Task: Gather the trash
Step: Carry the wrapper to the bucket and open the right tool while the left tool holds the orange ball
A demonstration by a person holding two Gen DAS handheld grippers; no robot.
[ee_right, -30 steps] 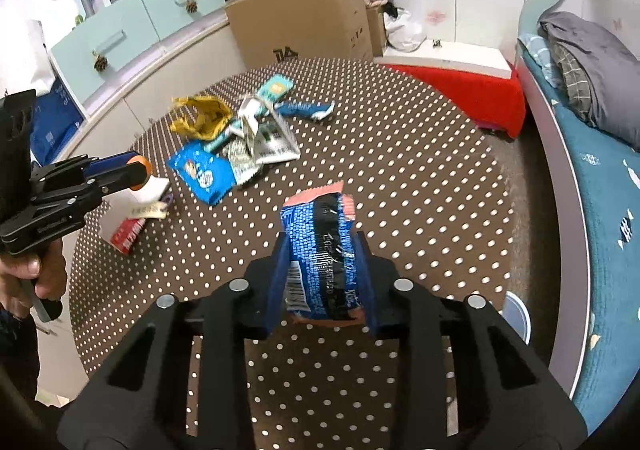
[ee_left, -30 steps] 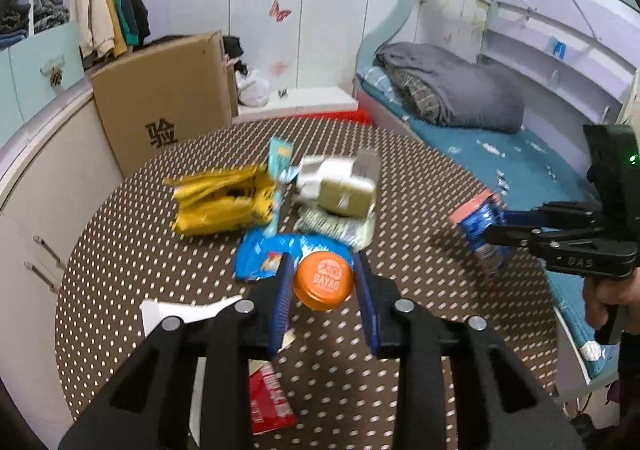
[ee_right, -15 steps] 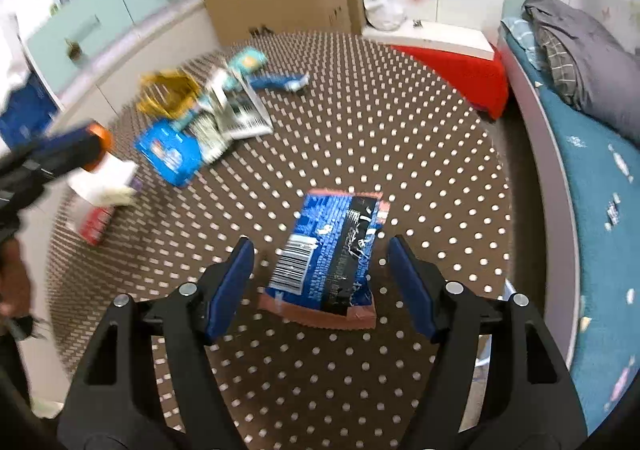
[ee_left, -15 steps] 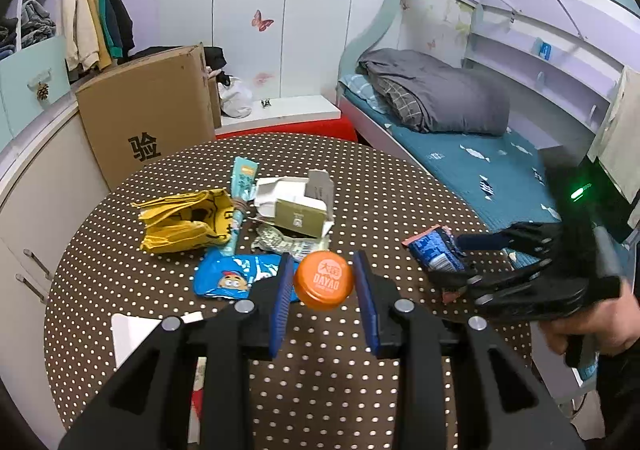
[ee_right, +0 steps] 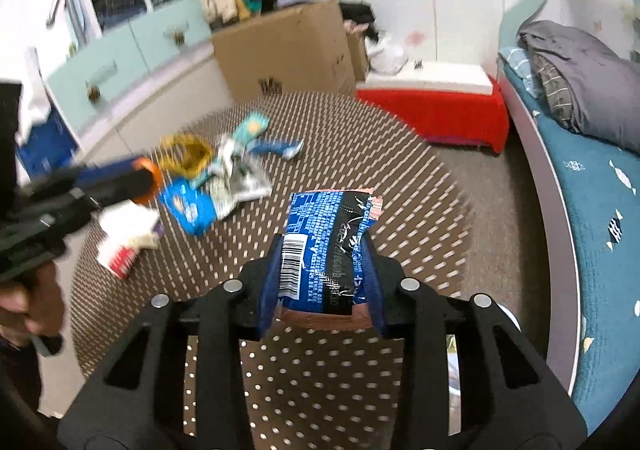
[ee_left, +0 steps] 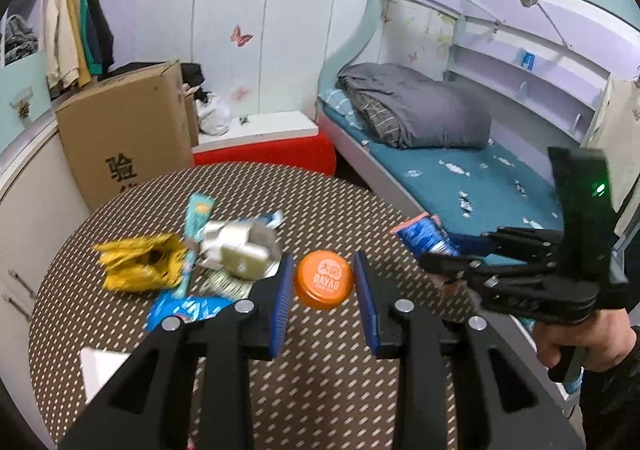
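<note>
While closing on wrapper [ee_right: 326,250], R tool [ee_right: 320,282] near table edge [ee_right: 460,234].

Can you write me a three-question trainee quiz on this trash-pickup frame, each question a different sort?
1. True or false: the left gripper holds an orange cap.
2. Multiple choice: what sits between the jaws of the right gripper? A) a yellow wrapper B) a blue snack packet C) a white carton
3. Fill in: the leftover litter lies on a round brown table patterned with white ____.

Key
1. True: the cap sits between the left jaws, clear of the table.
2. B: the right jaws are closing, with the packet between them.
3. dots
</note>
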